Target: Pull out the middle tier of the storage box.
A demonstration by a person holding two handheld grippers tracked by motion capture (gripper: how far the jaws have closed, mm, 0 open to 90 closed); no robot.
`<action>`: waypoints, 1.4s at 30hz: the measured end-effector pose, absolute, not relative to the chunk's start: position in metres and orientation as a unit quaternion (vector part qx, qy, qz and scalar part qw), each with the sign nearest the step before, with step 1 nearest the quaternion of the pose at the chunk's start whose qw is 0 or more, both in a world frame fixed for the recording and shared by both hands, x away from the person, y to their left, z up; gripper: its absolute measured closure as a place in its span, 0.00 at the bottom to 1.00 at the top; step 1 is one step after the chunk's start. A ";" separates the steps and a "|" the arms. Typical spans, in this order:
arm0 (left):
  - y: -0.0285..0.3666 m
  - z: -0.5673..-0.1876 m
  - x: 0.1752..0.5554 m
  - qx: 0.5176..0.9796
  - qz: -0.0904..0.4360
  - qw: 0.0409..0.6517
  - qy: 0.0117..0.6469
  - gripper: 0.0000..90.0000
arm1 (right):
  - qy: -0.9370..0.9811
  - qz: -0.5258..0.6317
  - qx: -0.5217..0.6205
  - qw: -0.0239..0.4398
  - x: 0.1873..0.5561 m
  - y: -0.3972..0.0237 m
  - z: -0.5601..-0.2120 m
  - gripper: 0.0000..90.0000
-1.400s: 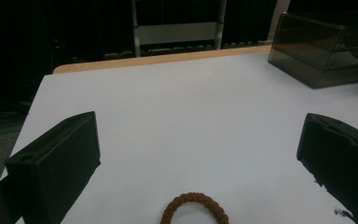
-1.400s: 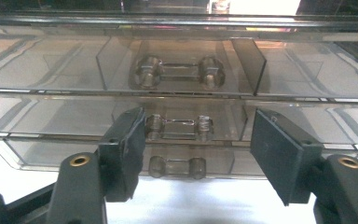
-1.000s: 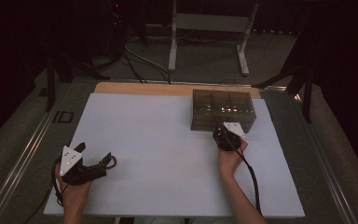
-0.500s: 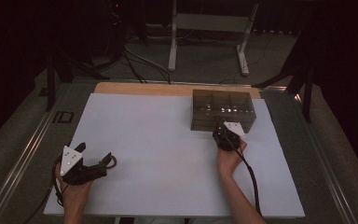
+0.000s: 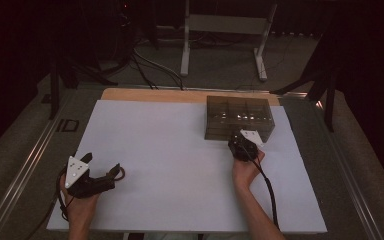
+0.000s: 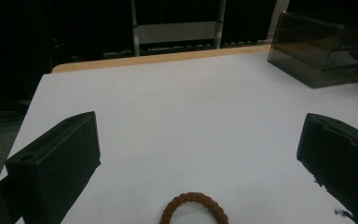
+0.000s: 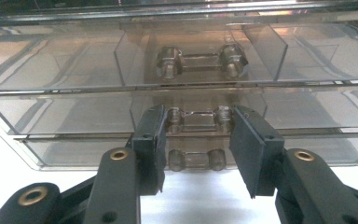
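The clear drawer box (image 5: 239, 119) stands far right on the bench (image 5: 170, 150). Its middle drawer handle (image 7: 198, 119) lies between the right gripper (image 7: 196, 149) jaws, part open and flanking it, not plainly pressing. If they close off-centre, they may slip off the handle and drag the whole box. Near left, the left gripper (image 6: 198, 154) rests with jaws wide around a brown bracelet (image 6: 194, 209), holding nothing.

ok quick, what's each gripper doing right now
left gripper: open, holding nothing, a brown bracelet lies between its jaws.
right gripper: jaws either side of the middle drawer handle; grip cannot be told.
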State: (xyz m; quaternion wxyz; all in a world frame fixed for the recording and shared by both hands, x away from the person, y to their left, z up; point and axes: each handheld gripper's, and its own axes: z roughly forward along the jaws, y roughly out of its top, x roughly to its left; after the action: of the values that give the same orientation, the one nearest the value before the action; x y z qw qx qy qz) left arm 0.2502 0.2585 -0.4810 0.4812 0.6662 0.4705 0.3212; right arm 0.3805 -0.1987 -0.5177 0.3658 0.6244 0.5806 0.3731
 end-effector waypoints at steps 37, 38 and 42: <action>0.258 -0.481 0.251 0.666 0.321 0.481 0.472 0.01 | 0.639 0.406 0.587 0.286 0.357 -0.225 -0.506 0.00; 0.258 -0.481 0.250 0.666 0.321 0.480 0.472 0.01 | 0.641 0.407 0.587 0.282 0.357 -0.226 -0.506 0.00; 0.259 -0.482 0.251 0.666 0.321 0.479 0.473 0.01 | 0.642 0.415 0.587 0.267 0.356 -0.231 -0.503 0.00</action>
State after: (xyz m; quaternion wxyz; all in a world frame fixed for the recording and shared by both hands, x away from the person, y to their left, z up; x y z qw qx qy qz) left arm 0.2508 0.2586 -0.4817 0.4791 0.6658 0.4731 0.3214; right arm 0.3560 -0.2306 -0.5029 0.2665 0.5870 0.6421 0.4148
